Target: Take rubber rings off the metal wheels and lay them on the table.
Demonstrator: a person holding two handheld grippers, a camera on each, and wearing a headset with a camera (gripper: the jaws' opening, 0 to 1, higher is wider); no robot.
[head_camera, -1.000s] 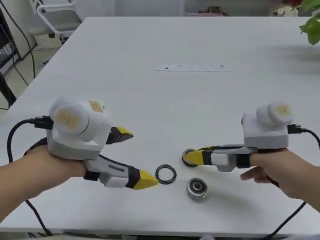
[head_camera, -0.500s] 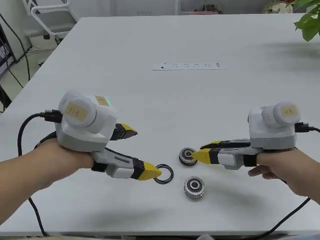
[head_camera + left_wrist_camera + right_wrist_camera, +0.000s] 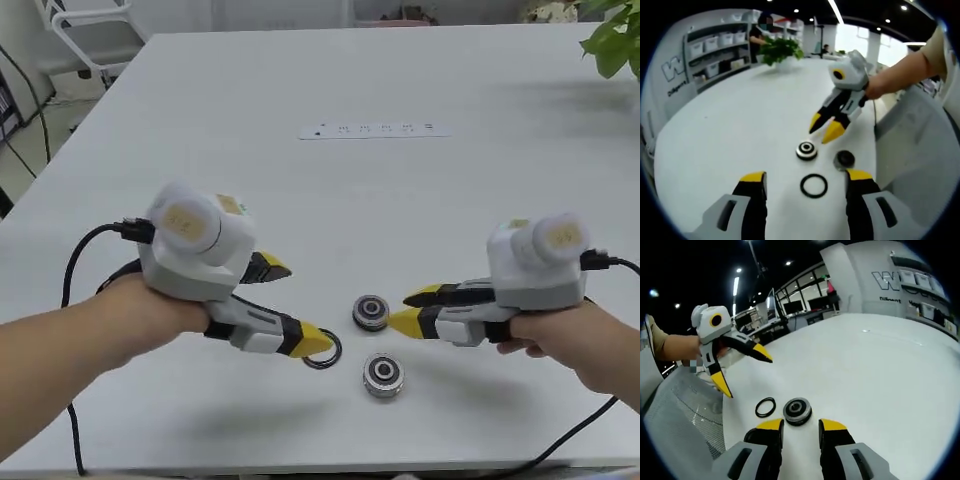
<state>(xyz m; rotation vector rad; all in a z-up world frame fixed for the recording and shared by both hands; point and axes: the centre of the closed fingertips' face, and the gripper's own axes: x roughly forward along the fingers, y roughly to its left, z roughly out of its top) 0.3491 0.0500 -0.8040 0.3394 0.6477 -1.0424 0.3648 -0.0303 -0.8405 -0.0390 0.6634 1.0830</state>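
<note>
A loose black rubber ring (image 3: 324, 353) lies flat on the white bench (image 3: 400, 200), near its front edge. The left gripper (image 3: 292, 303) is held over it with its fingers spread wide. In the head view the yellow tip of the lower finger overlaps the ring's edge. The left gripper view shows the ring (image 3: 814, 185) in the open gap between the left gripper's (image 3: 807, 179) two fingers, touching neither.

Two metal wheels sit just beyond the ring. The nearer wheel (image 3: 371, 311) has a bright hub inside a dark outer band and lies just beside the ring. The second wheel (image 3: 383, 373) rests closer to the bench edge, apart from the first. In the left gripper view they appear as a silver-centred wheel (image 3: 806, 150) and a darker one (image 3: 844, 159).

The right gripper (image 3: 412, 308) points in from the other side, its fingers parted with a modest gap and holding nothing. Its yellow tips are near the first wheel without touching it. The right gripper view shows that wheel (image 3: 797, 410) just ahead of the right gripper's (image 3: 801, 424) fingers, with the ring (image 3: 765, 407) beside it. The left gripper (image 3: 745, 371) hangs open beyond the ring.

A flat white power strip (image 3: 365, 130) lies farther back on the bench, well apart from the work.
</note>
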